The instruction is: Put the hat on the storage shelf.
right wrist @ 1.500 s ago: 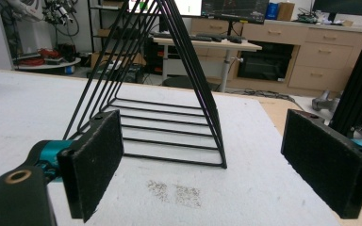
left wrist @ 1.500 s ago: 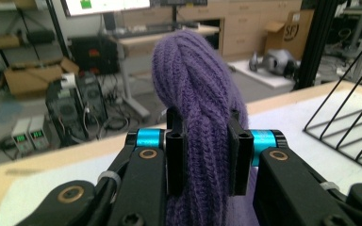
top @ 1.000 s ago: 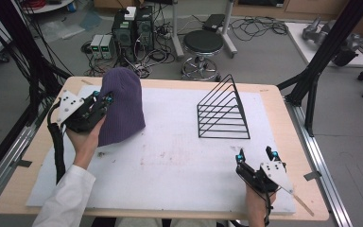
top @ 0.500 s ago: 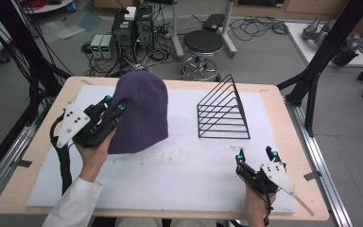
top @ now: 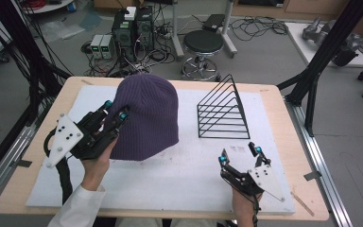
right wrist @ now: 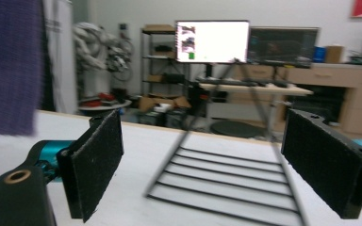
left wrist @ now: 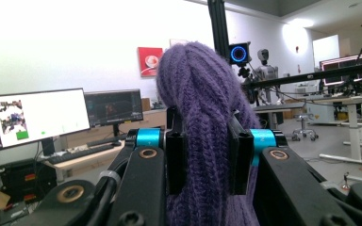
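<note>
The left tool [top: 112, 110] has its two black jaws squeezed tight on a purple knit hat [top: 146, 118]. In the left gripper view the hat [left wrist: 202, 117] is bunched up thick between the jaws and sticks up above them, so the jaws cannot close all the way. From the high view the hat hangs down from the tool over the far left part of the worktop [top: 179, 189], and its bottom edge is near the white mat (you cannot tell if it touches). The hat is wide and round at the top and covers most of the far left side of the mat.

The right tool [top: 240, 156] is near the front right corner of the worktop, held low over the mat. Its jaws stand wide open and there is nothing between them. In the right gripper view the two fuzzy black pads [right wrist: 99, 160] are far apart, and past them you see a black wire rack [right wrist: 226, 179] on the mat. From the high view the wire rack [top: 222, 111] stands toward the far right side of the worktop, just beside the hat but not touching it, and it is shaped like a triangle with bars going across
</note>
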A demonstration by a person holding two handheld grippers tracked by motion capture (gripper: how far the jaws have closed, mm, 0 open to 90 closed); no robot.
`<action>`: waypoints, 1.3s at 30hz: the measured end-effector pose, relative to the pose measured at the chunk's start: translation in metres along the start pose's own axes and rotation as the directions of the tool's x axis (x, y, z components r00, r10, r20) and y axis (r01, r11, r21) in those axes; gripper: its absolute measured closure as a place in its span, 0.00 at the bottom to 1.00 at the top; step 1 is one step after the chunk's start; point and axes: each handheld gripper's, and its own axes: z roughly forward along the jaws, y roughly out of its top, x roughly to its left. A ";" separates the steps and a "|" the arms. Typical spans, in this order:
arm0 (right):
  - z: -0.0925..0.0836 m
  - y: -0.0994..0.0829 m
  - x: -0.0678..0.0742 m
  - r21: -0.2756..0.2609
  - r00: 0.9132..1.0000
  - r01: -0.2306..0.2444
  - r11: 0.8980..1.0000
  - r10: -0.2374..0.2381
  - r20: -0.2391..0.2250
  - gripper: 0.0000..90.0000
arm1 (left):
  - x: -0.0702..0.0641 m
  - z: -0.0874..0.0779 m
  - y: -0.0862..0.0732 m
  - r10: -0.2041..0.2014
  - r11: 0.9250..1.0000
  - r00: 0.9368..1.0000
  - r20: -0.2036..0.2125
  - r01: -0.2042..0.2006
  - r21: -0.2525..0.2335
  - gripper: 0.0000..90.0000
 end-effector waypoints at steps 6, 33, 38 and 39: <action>0.022 0.010 0.037 -0.033 0.982 -0.069 0.997 0.062 -0.179 0.14 | -0.006 -0.002 0.001 0.011 1.000 0.999 0.034 -0.011 -0.010 0.83; 0.050 0.031 0.084 0.114 0.882 -0.128 0.985 0.165 -0.442 0.84 | -0.018 -0.009 -0.009 0.084 0.996 0.989 0.122 -0.085 -0.003 0.82; 0.048 0.037 0.075 0.108 0.902 -0.139 0.984 0.171 -0.397 0.86 | -0.018 -0.004 -0.015 0.082 0.997 0.989 0.121 -0.083 0.007 0.83; 0.048 0.041 0.071 0.102 0.907 -0.140 0.985 0.169 -0.387 0.86 | -0.017 -0.002 -0.015 0.084 0.996 0.989 0.120 -0.086 0.009 0.83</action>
